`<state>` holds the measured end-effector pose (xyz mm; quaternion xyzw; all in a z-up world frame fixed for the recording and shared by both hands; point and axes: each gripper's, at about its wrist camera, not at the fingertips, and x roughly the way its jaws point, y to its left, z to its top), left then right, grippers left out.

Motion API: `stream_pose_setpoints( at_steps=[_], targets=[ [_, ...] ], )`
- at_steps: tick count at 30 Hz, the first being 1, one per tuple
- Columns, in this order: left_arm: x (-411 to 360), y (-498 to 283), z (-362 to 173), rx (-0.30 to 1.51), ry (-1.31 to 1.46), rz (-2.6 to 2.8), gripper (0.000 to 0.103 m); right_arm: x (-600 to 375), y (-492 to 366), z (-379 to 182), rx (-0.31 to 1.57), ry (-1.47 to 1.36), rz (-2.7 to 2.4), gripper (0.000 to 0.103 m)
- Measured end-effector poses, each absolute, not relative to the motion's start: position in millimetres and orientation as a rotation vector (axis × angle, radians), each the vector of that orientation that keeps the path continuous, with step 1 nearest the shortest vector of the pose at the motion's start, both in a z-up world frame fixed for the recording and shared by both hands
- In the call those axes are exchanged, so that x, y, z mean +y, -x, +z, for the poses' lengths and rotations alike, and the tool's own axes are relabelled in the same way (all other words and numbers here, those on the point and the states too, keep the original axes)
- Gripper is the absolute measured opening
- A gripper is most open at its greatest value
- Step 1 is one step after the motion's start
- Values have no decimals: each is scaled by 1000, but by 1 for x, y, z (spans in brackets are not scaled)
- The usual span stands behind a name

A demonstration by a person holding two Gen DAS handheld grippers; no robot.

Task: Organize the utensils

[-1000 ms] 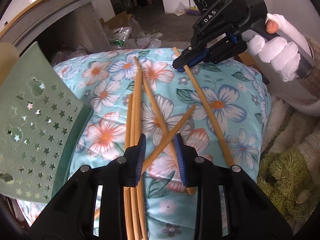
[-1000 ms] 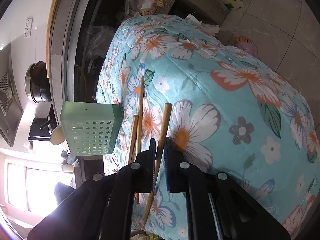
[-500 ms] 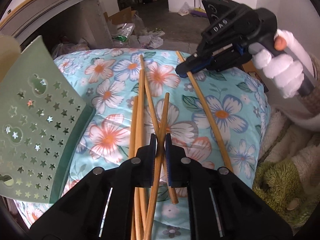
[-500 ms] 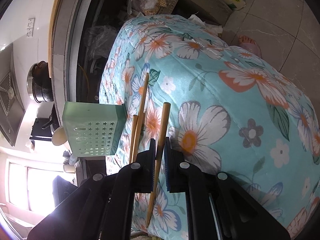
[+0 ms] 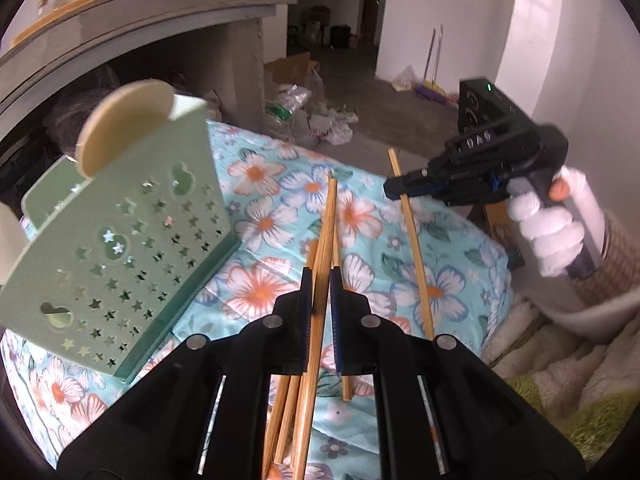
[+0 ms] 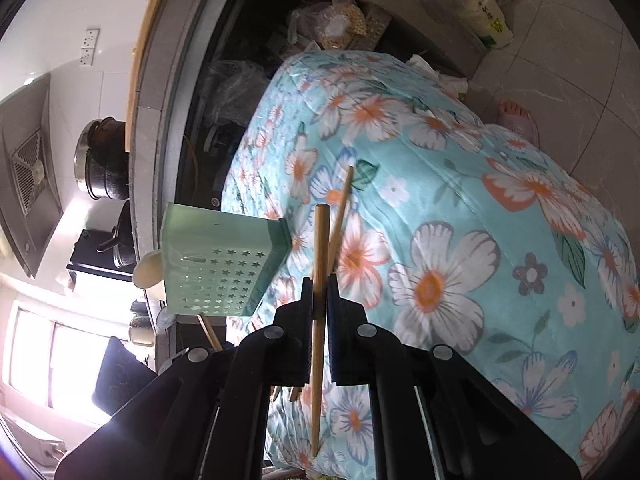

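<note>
My left gripper (image 5: 319, 280) is shut on one wooden chopstick (image 5: 325, 232) and holds it above the floral cloth (image 5: 264, 284). Several more chopsticks (image 5: 286, 412) lie on the cloth under it. My right gripper (image 6: 319, 292) is shut on another chopstick (image 6: 320, 248); in the left wrist view that gripper (image 5: 390, 191) holds the stick (image 5: 416, 248) slanting up off the cloth at the right. The green perforated utensil holder (image 5: 120, 248) stands at the left, also seen in the right wrist view (image 6: 224, 268).
A grey counter (image 5: 132, 28) rises behind the holder. Plastic bags (image 5: 308, 116) and clutter lie on the floor beyond the cloth. A green fluffy blanket (image 5: 568, 380) lies at the right. A black pot (image 6: 104, 164) stands on the counter.
My left gripper closed on a chopstick and lifted it, moving up and back from the cloth. My right gripper raised its chopstick higher above the cloth.
</note>
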<state>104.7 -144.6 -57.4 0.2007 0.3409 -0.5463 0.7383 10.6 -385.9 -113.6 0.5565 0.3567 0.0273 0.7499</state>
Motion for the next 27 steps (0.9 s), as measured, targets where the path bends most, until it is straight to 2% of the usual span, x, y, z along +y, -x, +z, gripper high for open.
stream_pose_setpoints(
  at_steps=[7, 15, 24, 27],
  targets=[
    [-121, -116, -23, 720, -242, -1191, 7, -380, -13, -82, 728, -1114, 60, 6],
    [-102, -118, -2, 675, -152, -1176, 4, -371, -17, -51, 680, -1016, 68, 6],
    [-113, -113, -20, 727, -203, -1193, 4, -372, -15, -46, 680, -995, 53, 6],
    [-123, -112, -35, 764, -244, -1192, 11, -373, -13, -52, 691, -1011, 43, 6]
  ],
)
